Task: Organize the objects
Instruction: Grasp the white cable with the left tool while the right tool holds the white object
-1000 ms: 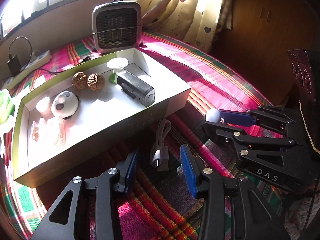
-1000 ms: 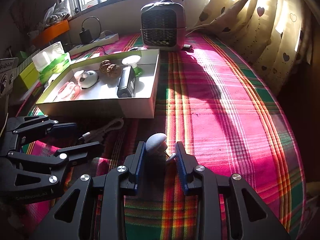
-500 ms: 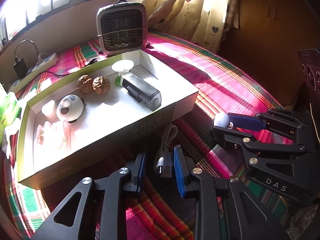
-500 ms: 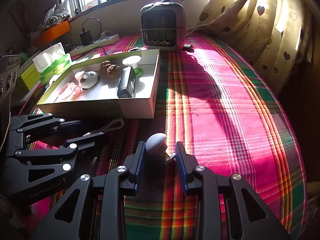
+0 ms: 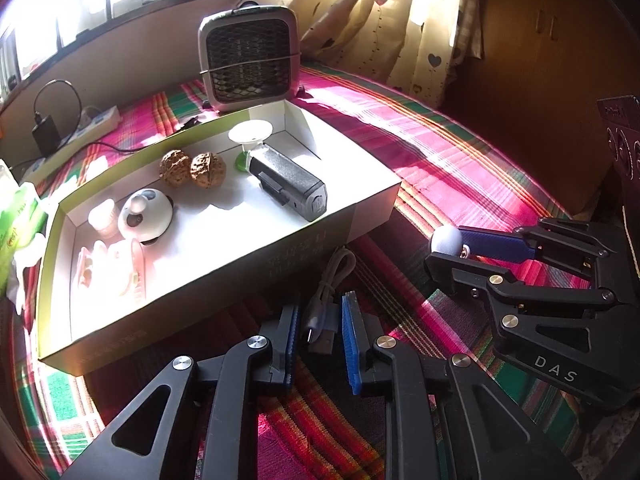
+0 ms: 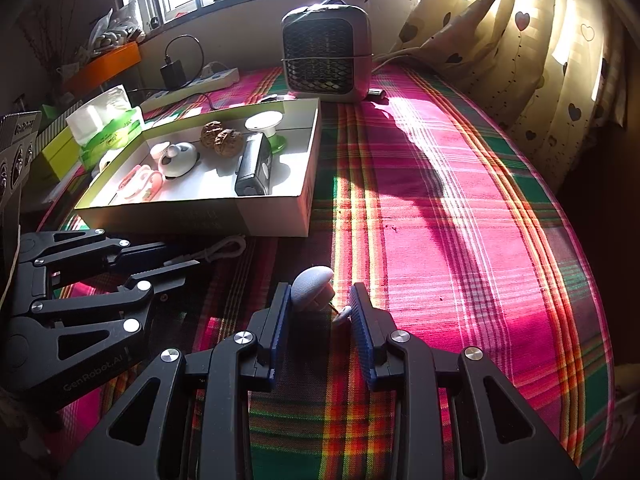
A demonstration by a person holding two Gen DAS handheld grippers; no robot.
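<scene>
A white coiled USB cable [image 5: 334, 268] lies on the plaid cloth just in front of the shallow white box [image 5: 360, 216]. My left gripper [image 5: 320, 305] straddles the cable's plug end; its jaws are closing, and the blue pads stand a hair off the plugs on both sides. The right wrist view shows the left gripper [image 6: 180, 256] at the cable [image 6: 224, 246]. My right gripper [image 6: 320, 292] is shut on a pale mushroom-shaped knob [image 6: 312, 282], held just above the cloth. That knob [image 5: 446, 240] is also in the left wrist view.
The box [image 6: 200, 216] holds two walnuts [image 5: 192, 168], a black device [image 5: 288, 184], a white suction cup, a panda-like dome and pink items. A small heater [image 5: 250, 62] stands behind it. A power strip [image 5: 92, 120] and a tissue pack [image 6: 108, 124] lie left.
The left gripper's jaws have narrowed from wide apart to just outside the cable's plugs. The right gripper and its knob have not moved.
</scene>
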